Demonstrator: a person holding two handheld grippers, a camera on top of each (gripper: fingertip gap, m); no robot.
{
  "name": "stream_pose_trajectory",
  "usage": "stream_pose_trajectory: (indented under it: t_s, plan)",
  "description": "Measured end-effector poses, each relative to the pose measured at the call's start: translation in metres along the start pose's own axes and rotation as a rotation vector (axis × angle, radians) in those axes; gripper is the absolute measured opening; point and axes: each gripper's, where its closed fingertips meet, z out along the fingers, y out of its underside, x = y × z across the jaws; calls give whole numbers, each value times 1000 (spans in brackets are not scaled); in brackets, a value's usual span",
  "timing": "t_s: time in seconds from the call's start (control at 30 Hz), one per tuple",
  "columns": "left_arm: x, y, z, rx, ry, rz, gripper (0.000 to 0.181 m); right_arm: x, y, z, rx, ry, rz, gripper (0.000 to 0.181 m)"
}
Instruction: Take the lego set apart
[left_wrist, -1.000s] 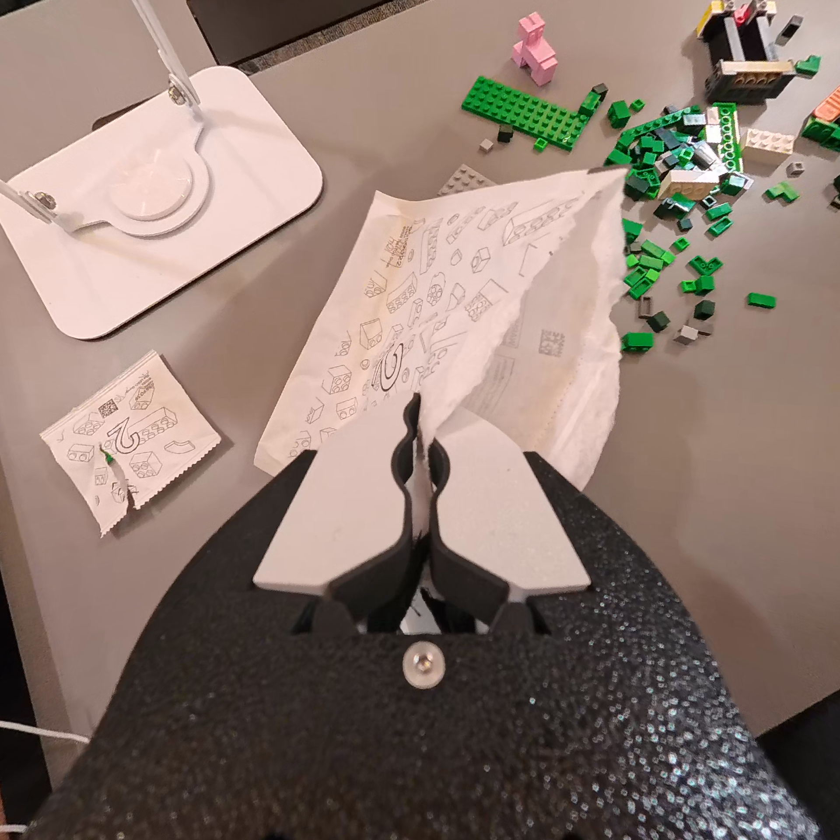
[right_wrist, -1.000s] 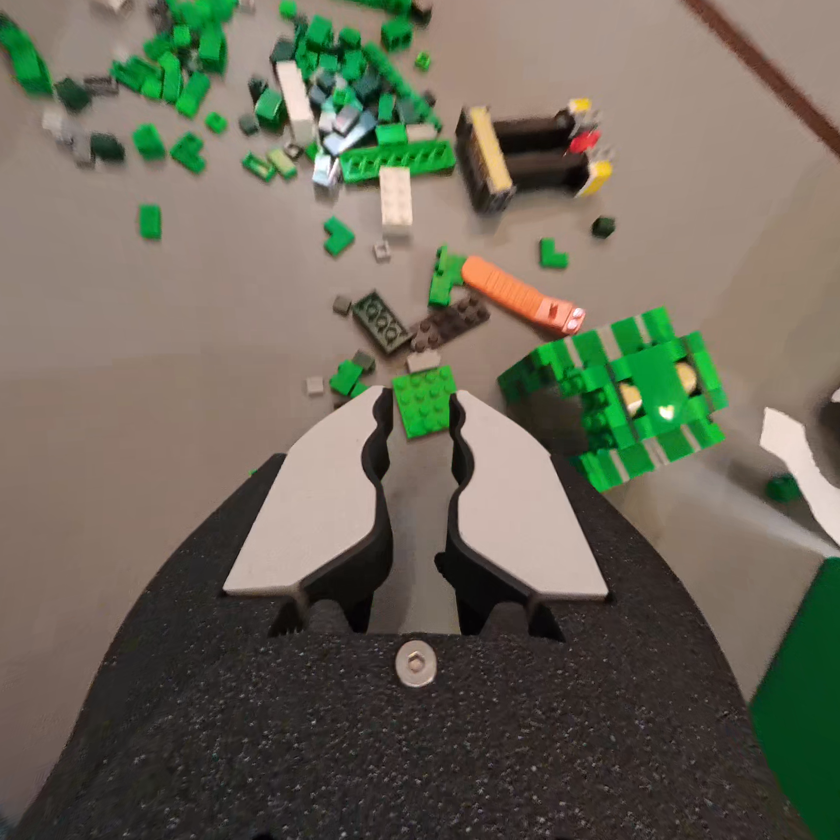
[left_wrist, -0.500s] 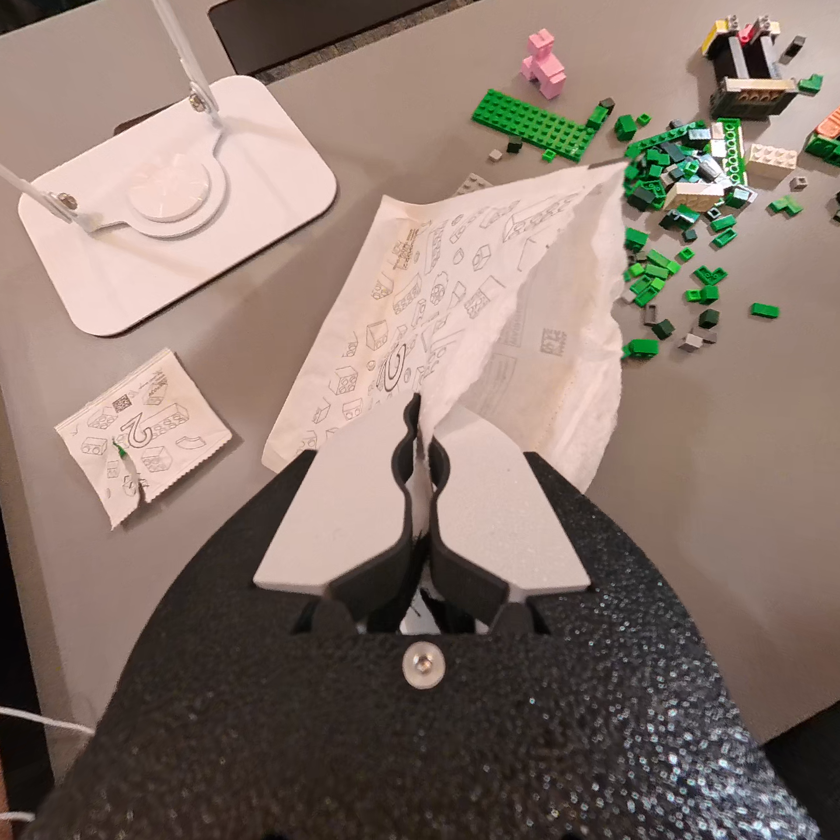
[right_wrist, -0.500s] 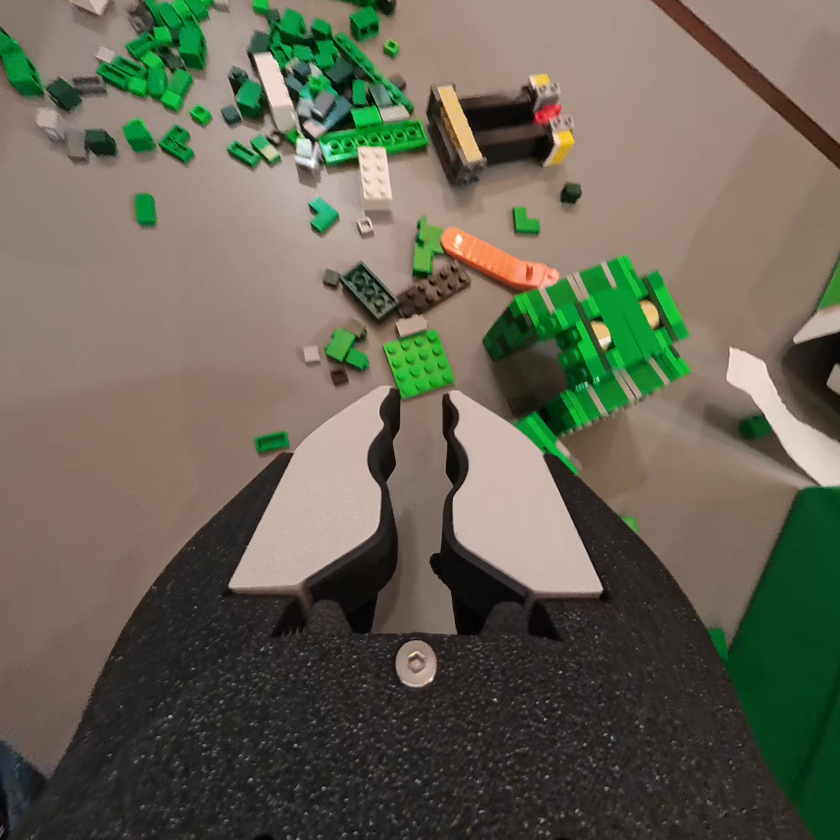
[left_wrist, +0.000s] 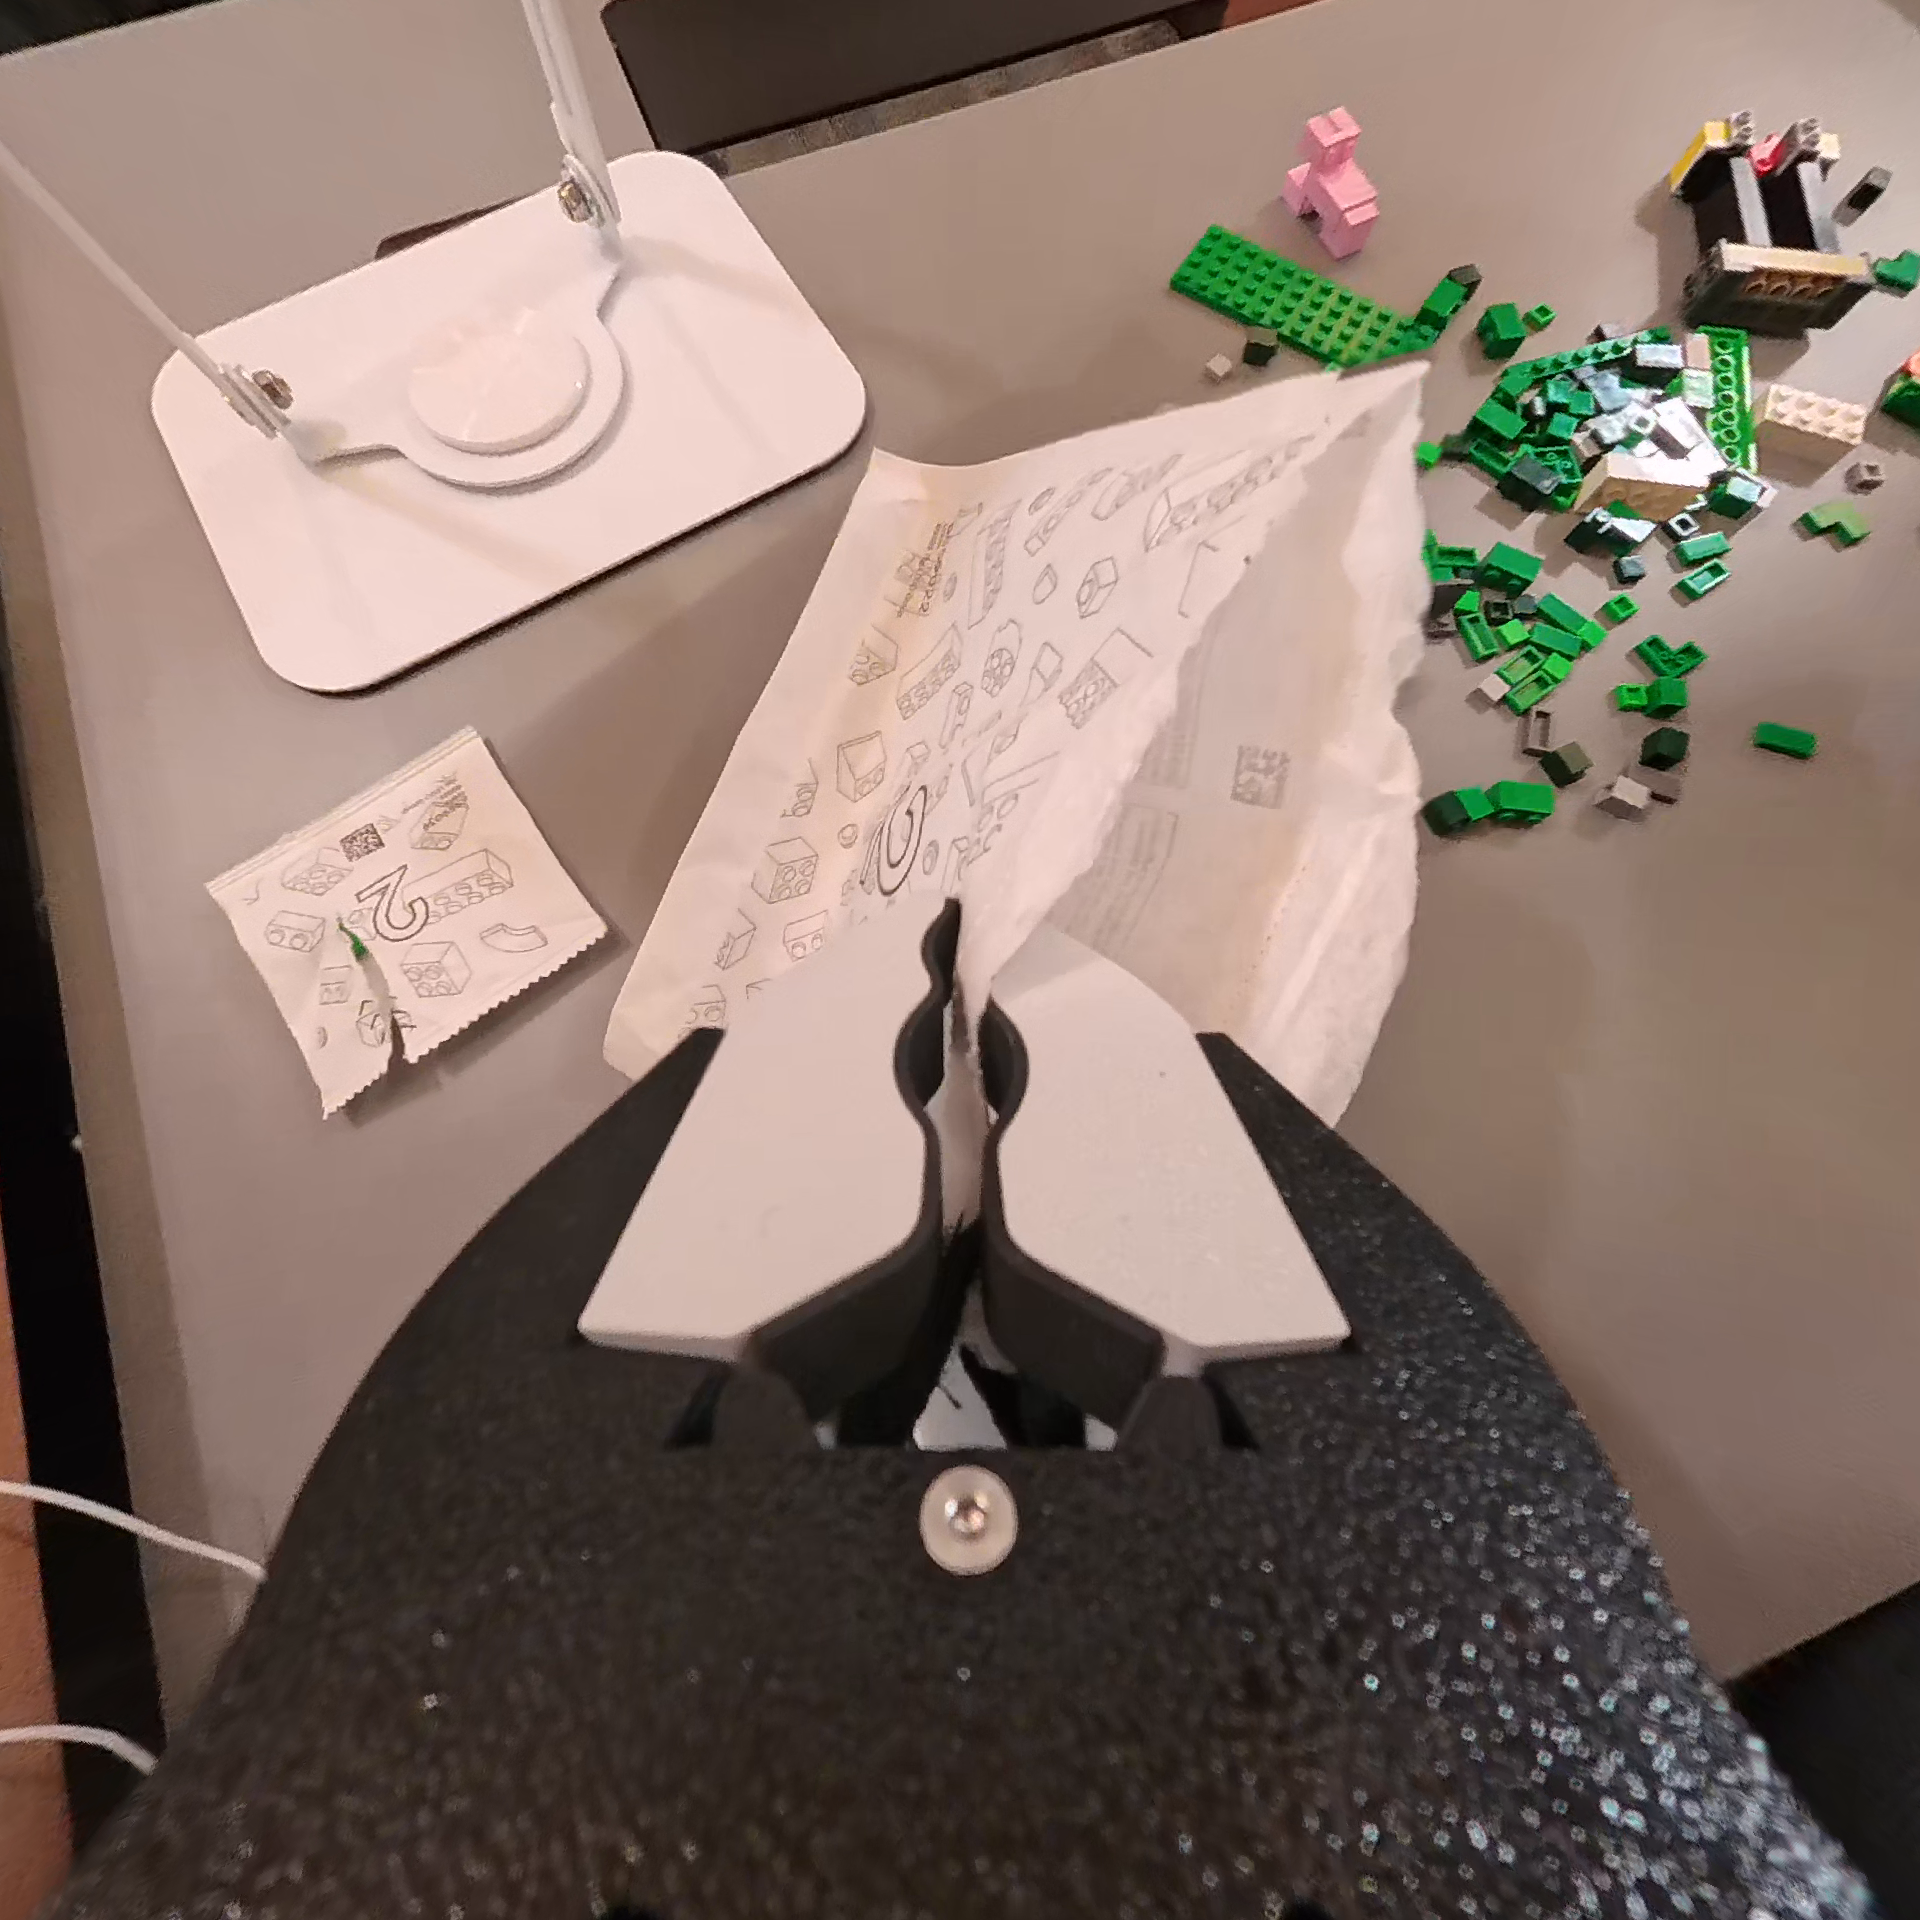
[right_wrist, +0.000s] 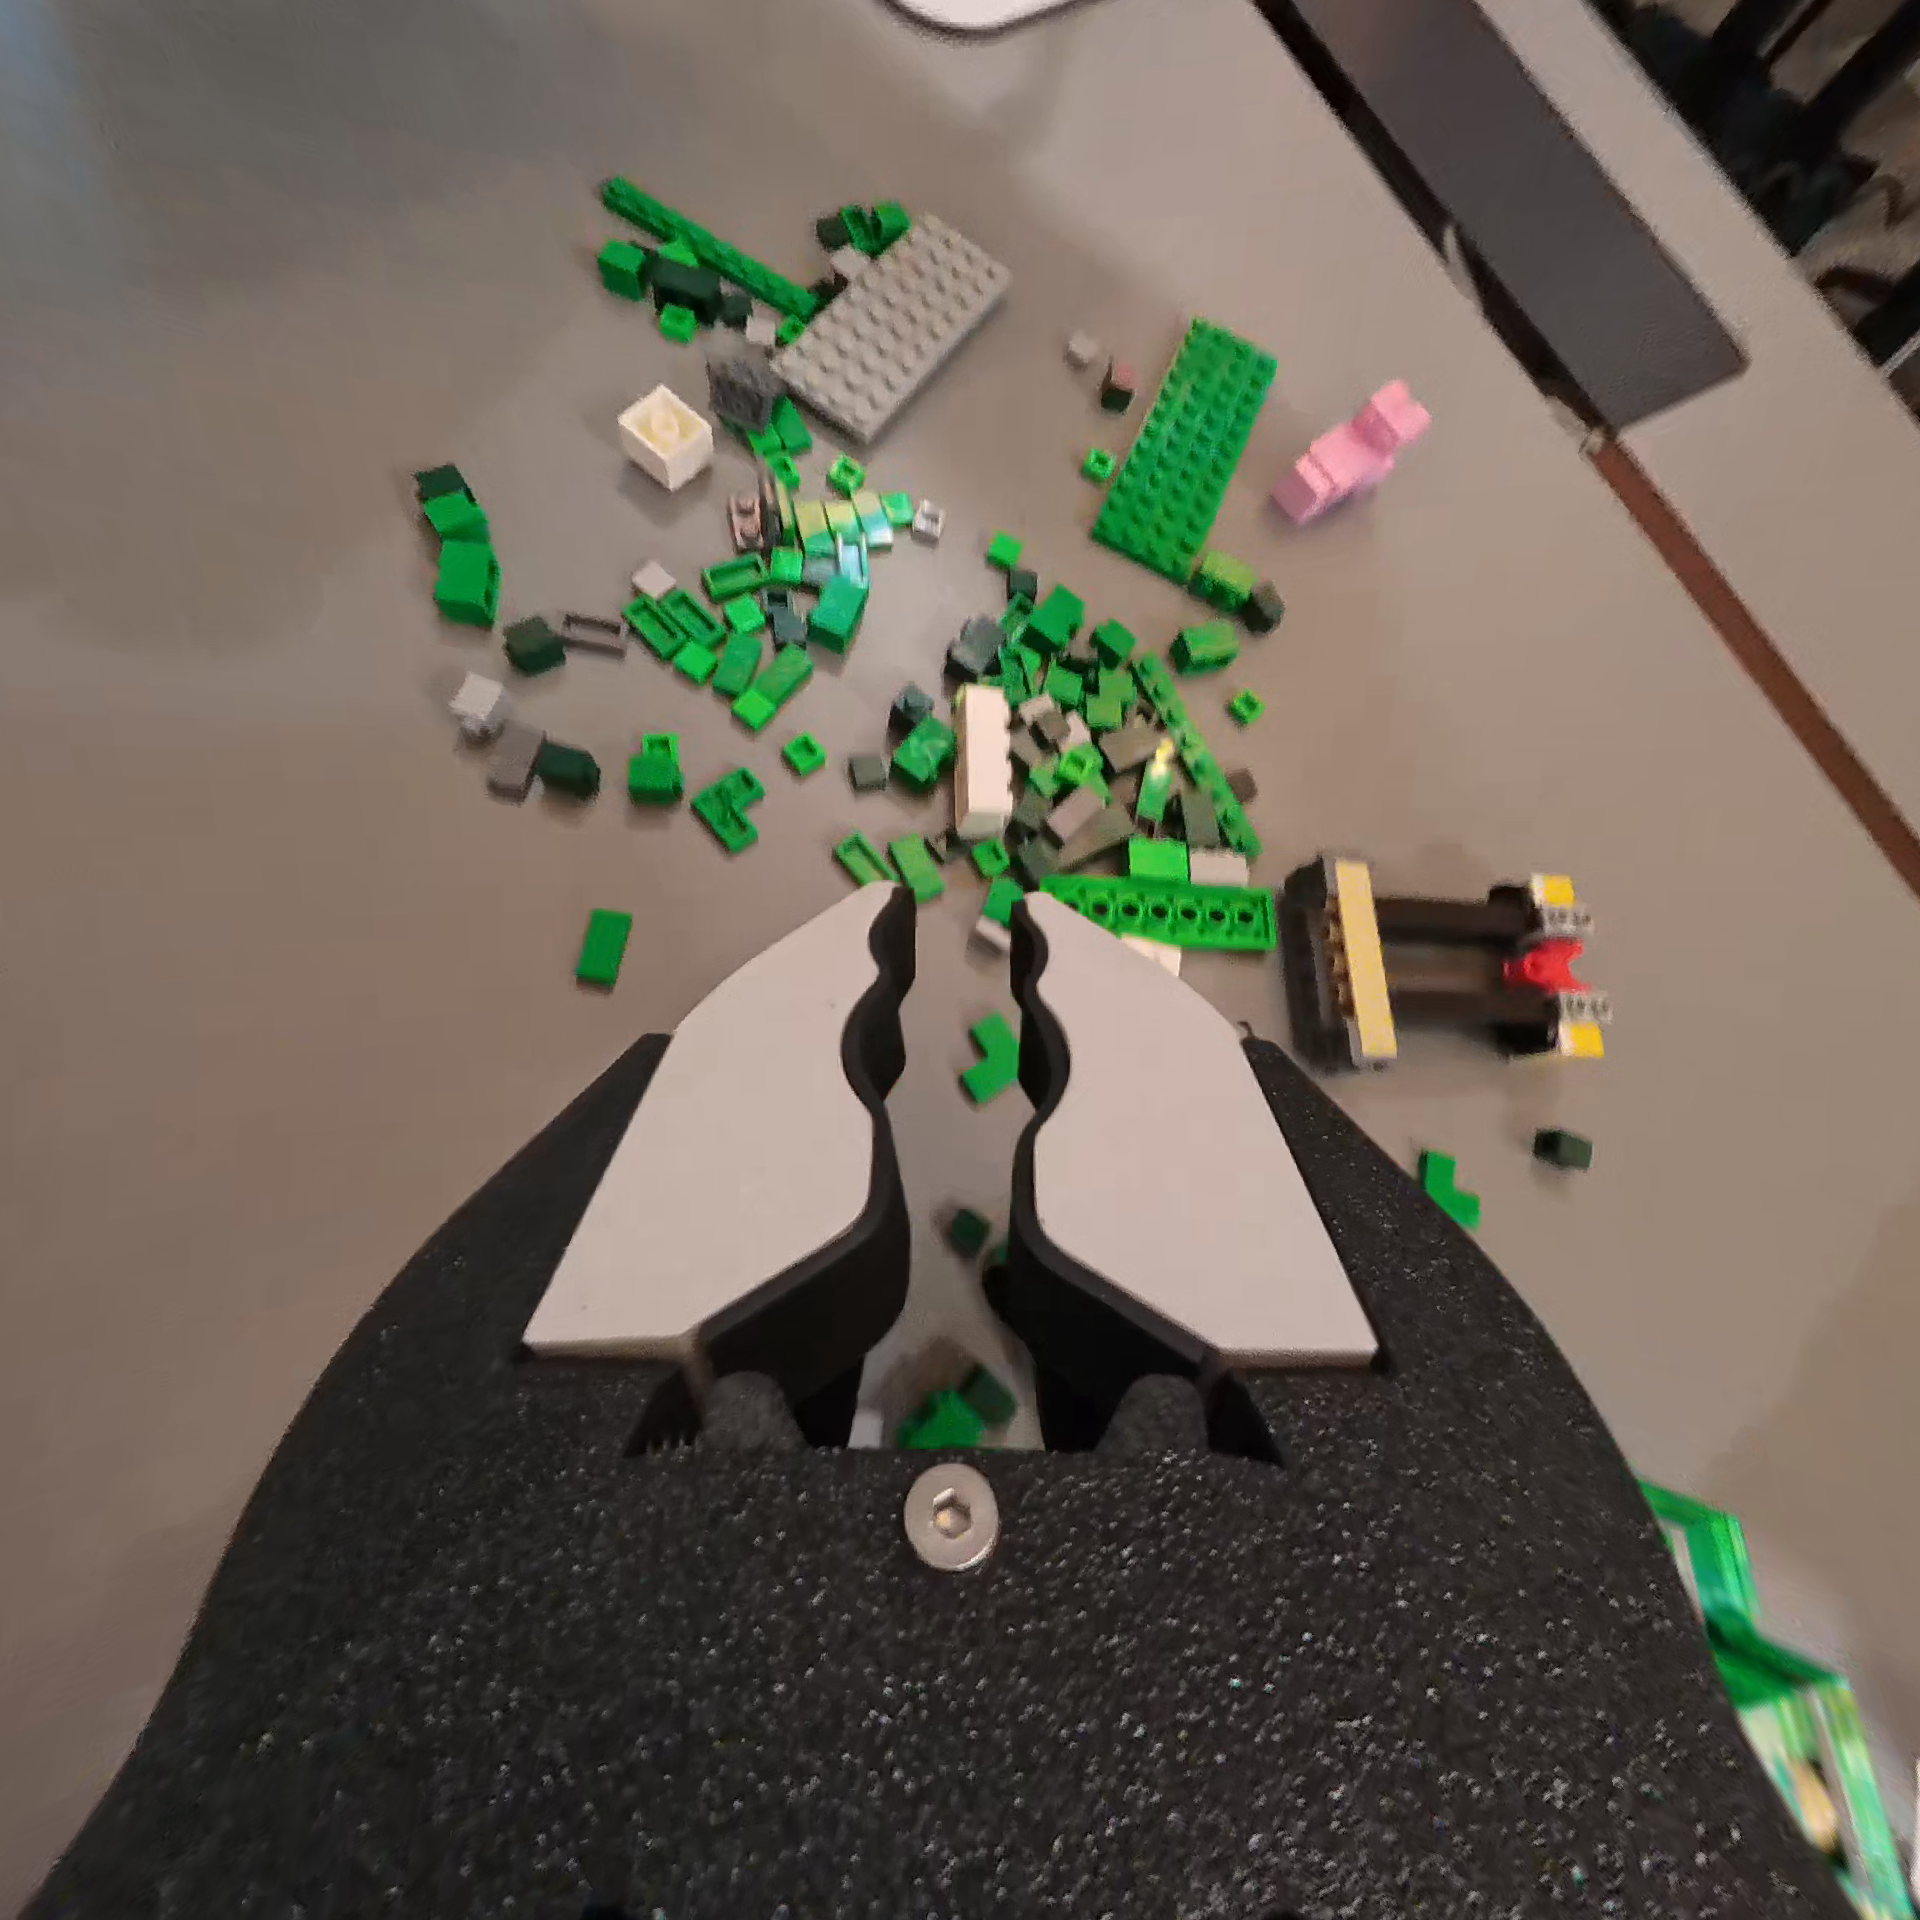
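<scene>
My left gripper (left_wrist: 961, 935) is shut on the torn edge of a large white paper lego bag (left_wrist: 1049, 717), which hangs open above the grey table. Loose green and grey bricks (left_wrist: 1558, 582) lie scattered to the right of the bag. My right gripper (right_wrist: 961, 914) is open a little and empty, above the same pile of bricks (right_wrist: 1049, 717). A black and yellow built piece (right_wrist: 1434, 977) lies to its right, with a long green beam (right_wrist: 1164, 914) just past the right fingertip. A green built block (right_wrist: 1766, 1683) shows blurred at the lower right.
A white lamp base (left_wrist: 499, 416) stands at the back left. A small torn paper bag (left_wrist: 405, 914) lies left of my left gripper. A green plate (right_wrist: 1184, 447), a grey plate (right_wrist: 894, 322) and a pink figure (right_wrist: 1351, 457) lie far across the table. The table's edge (right_wrist: 1766, 665) runs at the right. The tips of one gripper are about 30 cm away from the tips of the other. Measured from the fingertips, the green plate (right_wrist: 1184, 447) is 20 cm or so from the right gripper and 30 cm from the left. Seen from the left wrist view (left_wrist: 1315, 307) as well.
My right gripper has swung away from the green built block and the orange tool to over the loose brick pile. My left gripper has lifted slightly, still gripping the bag.
</scene>
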Motion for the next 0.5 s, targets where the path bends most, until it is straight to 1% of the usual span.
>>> stream_pose_trajectory:
  t_s: [0.1,0.17,0.23,0.37,0.5]
  plan:
    - [-5,1,-3,11,-6,-18,0,-5,-17,12,109,29,-6,17]
    - [-8,-1,-5,28,-17,-25,0,-9,-21,18,163,37,11,18]
    - [-10,-3,-6,42,-24,-28,0,-4,-22,21,201,87,22,18]
    - [-9,-6,-5,48,-40,-17,0,9,-31,13,311,189,78,17]
    - [-5,-7,-2,41,-38,2,0,32,-31,-3,378,330,141,16]
